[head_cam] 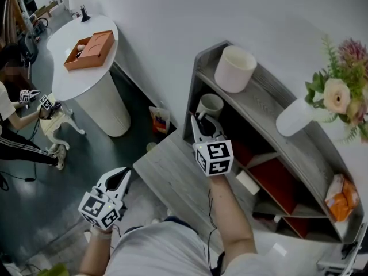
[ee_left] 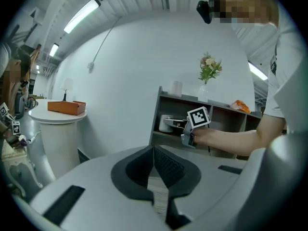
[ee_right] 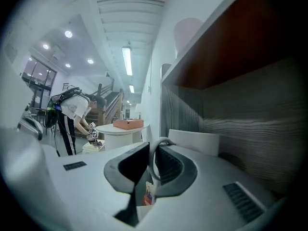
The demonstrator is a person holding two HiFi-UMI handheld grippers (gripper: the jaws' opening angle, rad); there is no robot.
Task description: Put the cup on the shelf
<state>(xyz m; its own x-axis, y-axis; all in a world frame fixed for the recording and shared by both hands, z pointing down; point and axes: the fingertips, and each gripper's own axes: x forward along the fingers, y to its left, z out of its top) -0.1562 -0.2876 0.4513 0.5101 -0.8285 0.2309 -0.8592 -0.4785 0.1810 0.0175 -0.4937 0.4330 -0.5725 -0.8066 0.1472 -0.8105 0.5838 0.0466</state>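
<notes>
A tall grey wooden shelf (head_cam: 270, 105) is standing against the white wall. To its left, a big round white table (head_cam: 75, 73) is holding a flat orange box (head_cam: 89, 49). A low grey wooden board (head_cam: 172, 174) is lying in front of the shelf, below the person's arms. Far off on the left, another person (head_cam: 11, 119) is bending over beside the round table.

On the shelf's top board, a wide white pot (head_cam: 236, 68) is sitting near the left end. A white vase with pink and cream flowers (head_cam: 296, 117) is standing further along, and an orange packet (head_cam: 340, 197) is lying near the far end.

The small white cup with a handle (head_cam: 211, 104) is sitting upright inside the top space of the shelf, at the left end, just under the white pot. It is hard to tell if its bottom is touching the board.

The right gripper (head_cam: 200, 119) is reaching into that space. In the right gripper view, its jaws are pressing together on the cup's thin handle, and the cup's white side is showing just past them.

The left gripper (head_cam: 123, 174) is hanging low on the left, well away from the shelf. Its jaws are closed tight together, and they are holding nothing.
</notes>
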